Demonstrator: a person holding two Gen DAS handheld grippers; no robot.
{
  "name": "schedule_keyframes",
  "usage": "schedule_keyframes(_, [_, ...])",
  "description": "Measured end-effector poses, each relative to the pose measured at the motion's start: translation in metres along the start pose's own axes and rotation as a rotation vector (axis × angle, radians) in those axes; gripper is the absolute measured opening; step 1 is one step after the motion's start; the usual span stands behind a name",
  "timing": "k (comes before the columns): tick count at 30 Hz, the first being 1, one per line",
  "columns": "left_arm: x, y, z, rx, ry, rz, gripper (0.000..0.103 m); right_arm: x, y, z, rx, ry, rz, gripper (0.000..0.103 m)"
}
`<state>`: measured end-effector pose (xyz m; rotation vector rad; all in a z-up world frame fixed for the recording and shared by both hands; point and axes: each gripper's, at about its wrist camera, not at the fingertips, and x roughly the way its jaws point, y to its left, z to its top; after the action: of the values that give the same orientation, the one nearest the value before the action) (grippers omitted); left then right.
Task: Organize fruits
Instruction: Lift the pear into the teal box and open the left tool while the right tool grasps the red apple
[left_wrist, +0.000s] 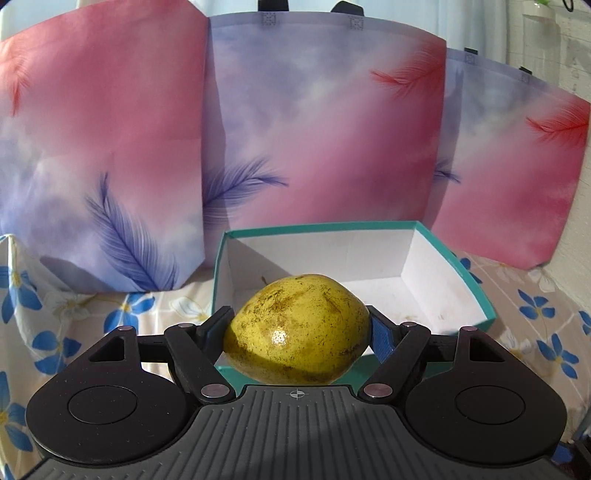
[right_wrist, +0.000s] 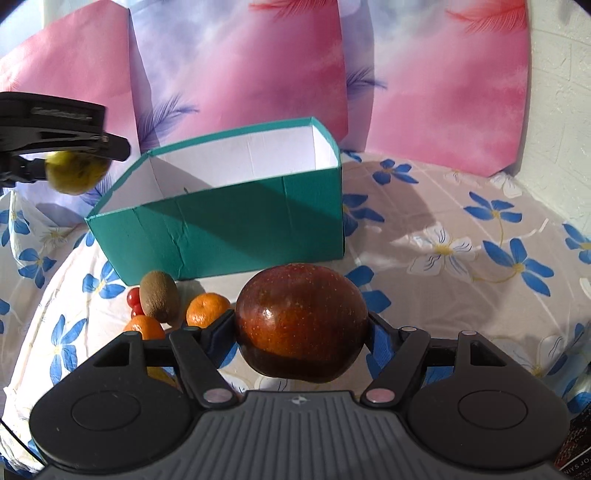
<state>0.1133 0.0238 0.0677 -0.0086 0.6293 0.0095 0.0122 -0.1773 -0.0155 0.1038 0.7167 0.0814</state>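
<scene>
Yellow-green and speckled with brown, a pear-like fruit (left_wrist: 296, 328) sits clamped between the jaws of the left gripper (left_wrist: 297, 330), filling the lower centre of the left wrist view. Just behind it in that view lies the open teal box (left_wrist: 476, 295), its white inside bare apart from a few faint marks on the floor. Pink and lilac feather-print bags (left_wrist: 325, 140) stand behind the box along the back of the frame.

Dark red and glossy, an apple (right_wrist: 301, 321) is gripped between the jaws of the right gripper (right_wrist: 301, 326) at the lower centre of the right wrist view, held above the floral cloth (right_wrist: 461, 229). To its left on the cloth lie a kiwi (right_wrist: 159, 295), two mandarins (right_wrist: 207, 309), and small red fruits (right_wrist: 135, 301), perhaps cherry tomatoes, though they are partly hidden. Beyond them stands the teal box, in the middle of the frame. At the upper left edge the left gripper shows with its yellow fruit, held at about the height of the box rim and to the left of the box.
</scene>
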Motion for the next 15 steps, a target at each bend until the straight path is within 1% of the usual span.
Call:
schedule_keyframes(4, [0.018, 0.002, 0.006, -0.013, 0.020, 0.023, 0.080, -0.008, -0.001, 0.002, 0.005, -0.030, -0.012, 0.073])
schedule_keyframes(9, [0.038, -0.003, 0.008, 0.013, 0.034, 0.042, 0.080, -0.012, 0.000, 0.003, 0.007, -0.055, -0.031, 0.073])
schedule_keyframes(15, [0.061, -0.006, 0.006, 0.022, 0.076, 0.047, 0.080, -0.015, 0.001, 0.002, 0.005, -0.071, -0.046, 0.073])
